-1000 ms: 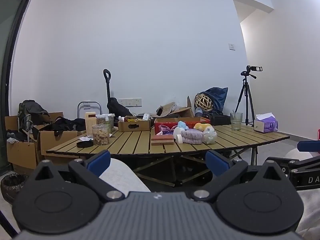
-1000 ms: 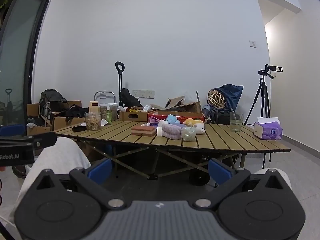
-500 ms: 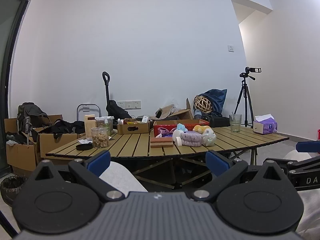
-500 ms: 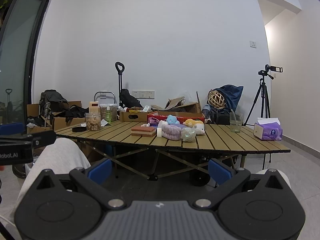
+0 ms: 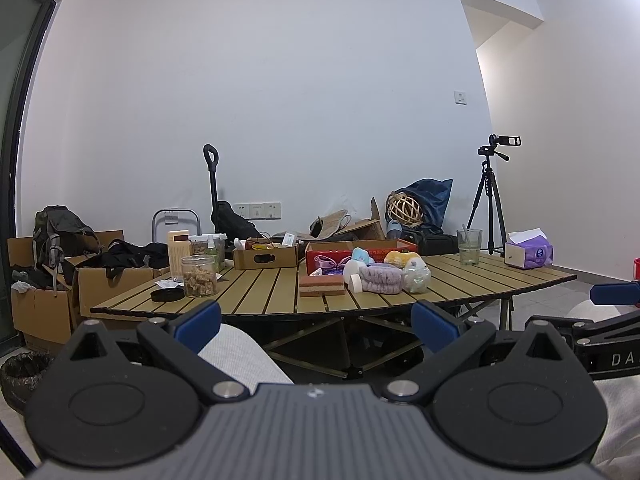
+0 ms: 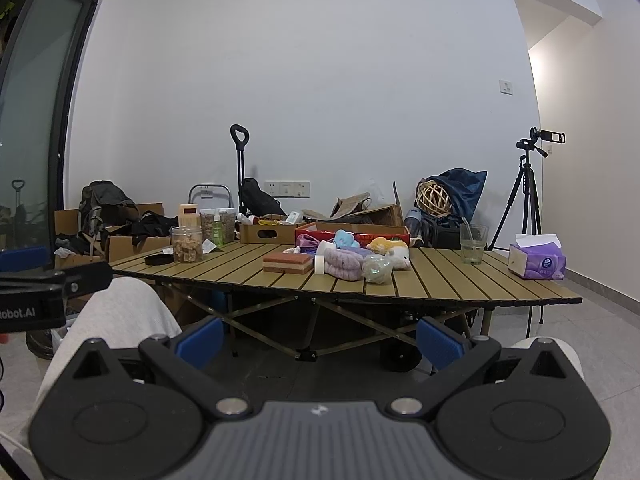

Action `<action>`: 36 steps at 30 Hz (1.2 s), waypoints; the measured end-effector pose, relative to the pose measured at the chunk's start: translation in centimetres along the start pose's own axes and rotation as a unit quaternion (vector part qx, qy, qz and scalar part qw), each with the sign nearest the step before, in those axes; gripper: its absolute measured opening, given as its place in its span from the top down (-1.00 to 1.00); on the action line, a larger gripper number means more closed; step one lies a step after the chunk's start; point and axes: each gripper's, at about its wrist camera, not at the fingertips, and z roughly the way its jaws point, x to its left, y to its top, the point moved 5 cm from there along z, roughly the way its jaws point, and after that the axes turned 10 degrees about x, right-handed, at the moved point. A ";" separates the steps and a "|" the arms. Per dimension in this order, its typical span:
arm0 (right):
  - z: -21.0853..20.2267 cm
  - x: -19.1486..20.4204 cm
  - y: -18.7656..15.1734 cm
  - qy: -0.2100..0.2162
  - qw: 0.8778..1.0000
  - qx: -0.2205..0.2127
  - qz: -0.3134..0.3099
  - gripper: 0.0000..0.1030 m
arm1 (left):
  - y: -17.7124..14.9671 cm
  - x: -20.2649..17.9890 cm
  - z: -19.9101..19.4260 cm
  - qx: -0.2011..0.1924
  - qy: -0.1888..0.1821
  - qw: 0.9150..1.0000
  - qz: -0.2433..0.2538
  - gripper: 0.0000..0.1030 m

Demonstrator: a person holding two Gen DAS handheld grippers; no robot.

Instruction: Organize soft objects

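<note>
A pile of soft things lies mid-table: a purple fuzzy headband [image 5: 380, 280] [image 6: 344, 266], a blue plush [image 6: 346, 238], a yellow plush [image 6: 386, 245], a white plush [image 6: 400, 258] and a clear bag [image 6: 376, 269]. Behind them stands a red box [image 5: 360, 254] [image 6: 352, 234]. A layered sponge [image 5: 322, 285] [image 6: 288, 262] lies to their left. My left gripper [image 5: 316, 322] and right gripper [image 6: 318, 340] are both open and empty, held low and well short of the wooden slat table [image 5: 260, 292] [image 6: 440, 284].
On the table: a jar of snacks [image 5: 199, 276], black lid [image 5: 167, 295], cardboard tray [image 5: 266, 256], glass [image 6: 473, 243], tissue pack [image 6: 538, 262]. Cardboard boxes and a backpack [image 5: 60, 232] stand left, a tripod [image 6: 528, 192] right. My knees show below both grippers.
Both views have tilted slightly, so the table sits a little higher in the left view. Both grippers remain open and nothing on the table has moved.
</note>
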 end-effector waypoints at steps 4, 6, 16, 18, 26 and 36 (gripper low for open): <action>0.1 0.0 0.0 0.000 1.000 -0.001 0.003 -1.00 | 0.0 0.0 -0.1 -0.001 0.000 1.000 0.001 -1.00; 0.1 -0.1 -0.1 0.001 1.000 0.000 0.003 -1.00 | 0.0 0.0 -0.1 -0.001 0.000 1.000 0.001 -1.00; 0.1 -0.1 0.0 0.005 1.000 0.002 0.006 -1.00 | 0.0 -0.1 -0.1 -0.001 -0.001 1.000 0.001 -1.00; 0.1 -0.1 0.0 0.005 1.000 0.002 0.007 -1.00 | 0.0 -0.1 -0.1 -0.001 -0.001 1.000 0.001 -1.00; 0.2 -0.2 0.0 0.003 1.000 0.003 0.013 -1.00 | 0.0 -0.1 -0.2 -0.001 -0.001 1.000 0.001 -1.00; 0.1 -0.4 0.0 0.004 1.000 0.000 0.009 -1.00 | 0.0 -0.1 -0.1 -0.001 -0.001 1.000 0.001 -1.00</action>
